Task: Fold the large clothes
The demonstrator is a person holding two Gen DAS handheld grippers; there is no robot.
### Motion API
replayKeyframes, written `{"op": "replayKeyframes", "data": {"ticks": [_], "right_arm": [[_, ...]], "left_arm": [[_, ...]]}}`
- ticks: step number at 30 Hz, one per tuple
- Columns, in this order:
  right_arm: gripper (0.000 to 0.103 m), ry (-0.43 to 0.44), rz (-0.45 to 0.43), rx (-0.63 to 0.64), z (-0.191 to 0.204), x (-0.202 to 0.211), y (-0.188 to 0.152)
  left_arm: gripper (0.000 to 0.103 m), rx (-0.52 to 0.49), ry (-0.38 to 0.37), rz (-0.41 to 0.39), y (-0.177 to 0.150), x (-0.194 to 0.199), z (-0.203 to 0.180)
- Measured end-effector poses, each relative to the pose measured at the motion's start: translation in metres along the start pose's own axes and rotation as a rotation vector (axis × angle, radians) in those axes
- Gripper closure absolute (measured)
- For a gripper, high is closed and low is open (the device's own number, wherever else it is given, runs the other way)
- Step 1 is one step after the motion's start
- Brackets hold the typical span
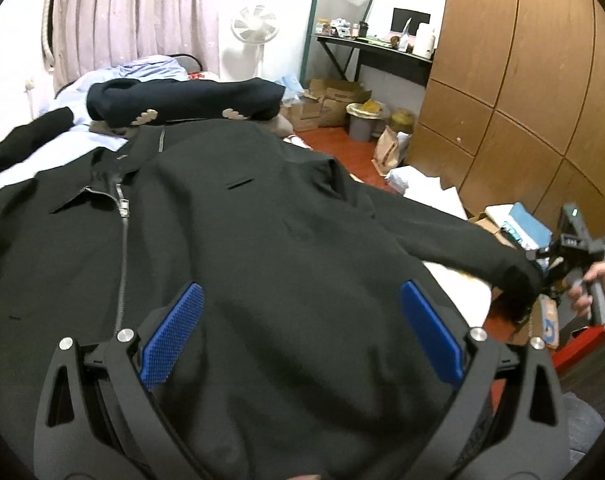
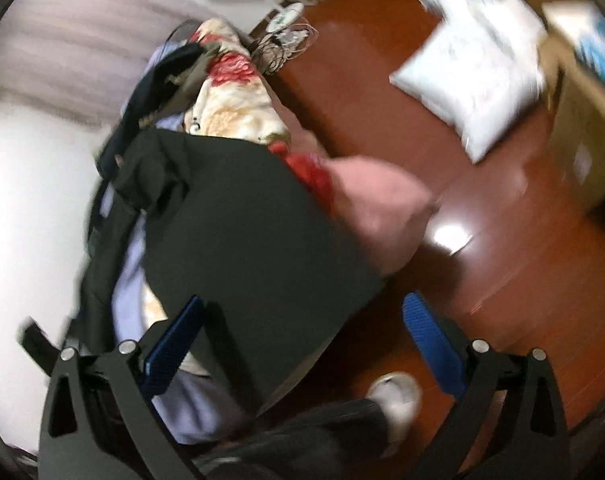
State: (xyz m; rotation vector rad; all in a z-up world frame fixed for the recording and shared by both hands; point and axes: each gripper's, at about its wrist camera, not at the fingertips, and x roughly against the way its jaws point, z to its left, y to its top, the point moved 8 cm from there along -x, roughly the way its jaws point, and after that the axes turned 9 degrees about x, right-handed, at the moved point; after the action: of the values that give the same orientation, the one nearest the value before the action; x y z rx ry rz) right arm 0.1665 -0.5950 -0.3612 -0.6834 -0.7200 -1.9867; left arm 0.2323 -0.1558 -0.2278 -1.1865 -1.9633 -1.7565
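a: where's the jacket?

b: spread front-up on the bed, zip running down the left of the left wrist view. it's black, collar toward the far end, and one sleeve stretches out to the right past the bed's edge.

a: and the left gripper?

b: over the jacket's lower part, blue pads wide apart with black cloth between them. i can't tell whether they touch the cloth.

a: the right gripper?

b: in its own view the pads are spread wide too, and that picture is badly blurred. the jacket's edge lies between them, with red floor under the right pad. in the left view the right gripper shows at the sleeve's cuff, held by a hand, and the tips are hidden behind the cuff, so contact is unclear.

a: anything else on the bed?

b: a folded navy garment beyond the collar. on the floor, a white bag and boxes near the wardrobe. a shoe shows low in the right view.
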Motion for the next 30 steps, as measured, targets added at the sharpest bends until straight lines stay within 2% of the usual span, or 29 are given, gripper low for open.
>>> {"op": "replayKeyframes", "data": {"ticks": [2,3,5,7,8,9,11,14,16,18,19,23,25,27,30], "right_arm": [[0.005,0.055,-0.006,-0.058,0.002,-0.009,-0.011],[0.009,0.078,-0.016,-0.076,0.003,-0.012,-0.015],[0.036,0.083,-0.041,-0.112,0.009,-0.018,-0.018],[0.065,0.020,-0.071,-0.126,0.007,-0.015,-0.019],[0.074,0.011,-0.081,-0.133,0.011,-0.013,-0.019],[0.087,-0.013,-0.089,-0.130,0.014,-0.011,-0.017],[0.100,-0.053,-0.125,-0.107,0.023,0.004,-0.014],[0.101,-0.081,-0.201,-0.040,0.055,0.032,0.002],[0.101,-0.093,-0.233,-0.001,0.074,0.046,0.013],[0.102,-0.105,-0.253,0.037,0.101,0.057,0.025],[0.102,-0.106,-0.257,0.050,0.109,0.059,0.029],[0.102,-0.103,-0.285,0.125,0.167,0.069,0.049],[0.102,-0.121,-0.302,0.167,0.199,0.072,0.056],[0.102,-0.134,-0.330,0.212,0.227,0.075,0.062],[0.102,-0.131,-0.370,0.267,0.278,0.078,0.076]], "left_arm": [[0.006,0.007,-0.018,0.008,-0.002,-0.002,-0.001],[0.006,0.007,-0.024,0.018,-0.004,-0.004,-0.001],[0.006,0.004,-0.022,0.034,-0.007,-0.007,0.000],[0.006,0.001,-0.023,0.038,-0.009,-0.005,0.002],[0.006,-0.003,-0.026,0.030,-0.008,-0.001,0.004],[0.006,-0.010,-0.020,0.026,-0.007,0.002,0.007],[0.007,-0.033,0.003,0.019,-0.005,0.009,0.014],[0.009,-0.023,0.023,0.052,-0.008,0.018,0.034],[0.025,0.017,0.022,0.069,-0.010,0.026,0.052],[0.032,0.030,0.049,0.091,-0.014,0.033,0.068],[0.039,0.034,0.049,0.096,-0.016,0.036,0.074],[0.054,0.077,0.056,0.140,-0.029,0.055,0.105],[0.078,0.101,0.060,0.160,-0.038,0.062,0.118],[0.090,0.128,0.064,0.170,-0.045,0.068,0.129],[0.095,0.158,0.063,0.178,-0.055,0.077,0.142]]}}
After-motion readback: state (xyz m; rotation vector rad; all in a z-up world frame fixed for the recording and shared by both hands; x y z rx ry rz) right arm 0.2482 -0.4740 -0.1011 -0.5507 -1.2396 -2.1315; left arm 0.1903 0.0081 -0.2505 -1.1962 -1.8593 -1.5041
